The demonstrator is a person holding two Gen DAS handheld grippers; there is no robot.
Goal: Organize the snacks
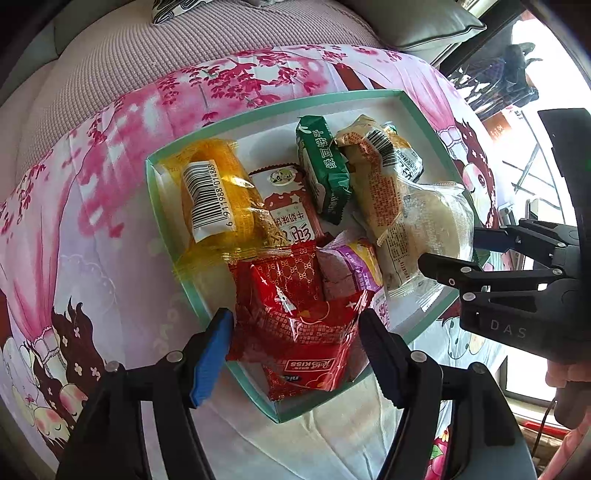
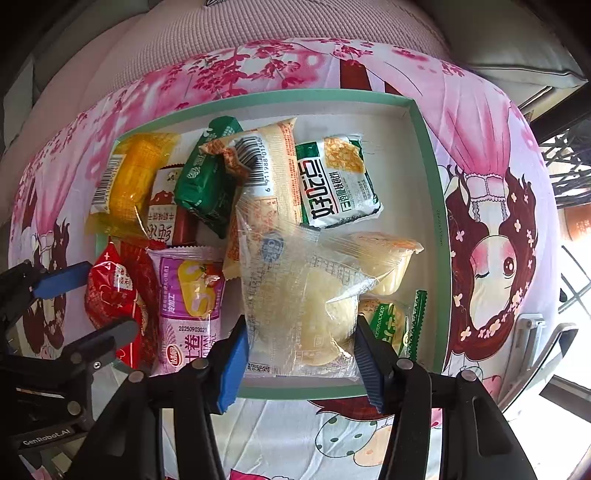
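A teal-rimmed white tray (image 1: 258, 122) (image 2: 428, 184) on the pink cloth holds several snack packets. My left gripper (image 1: 295, 354) is open and points down at the tray's near corner. A crumpled red packet (image 1: 295, 317) lies in the tray between its blue pads. My right gripper (image 2: 301, 362) is shut on a clear packet with a pale bun (image 2: 303, 306), both pads touching the packet's sides low over the tray. The left wrist view shows the right gripper (image 1: 450, 247) at that packet's (image 1: 424, 229) right edge. In the right wrist view, the left gripper (image 2: 107, 299) straddles the red packet (image 2: 118, 291).
Also in the tray are a yellow packet (image 1: 218, 199), a green one (image 1: 321, 170), a purple one (image 2: 188, 302), a green-and-white one (image 2: 336, 181) and a jelly cup (image 2: 388, 258). A grey cushion (image 1: 424, 26) and the sofa back lie beyond. A person's hand (image 1: 565, 373) holds the right gripper.
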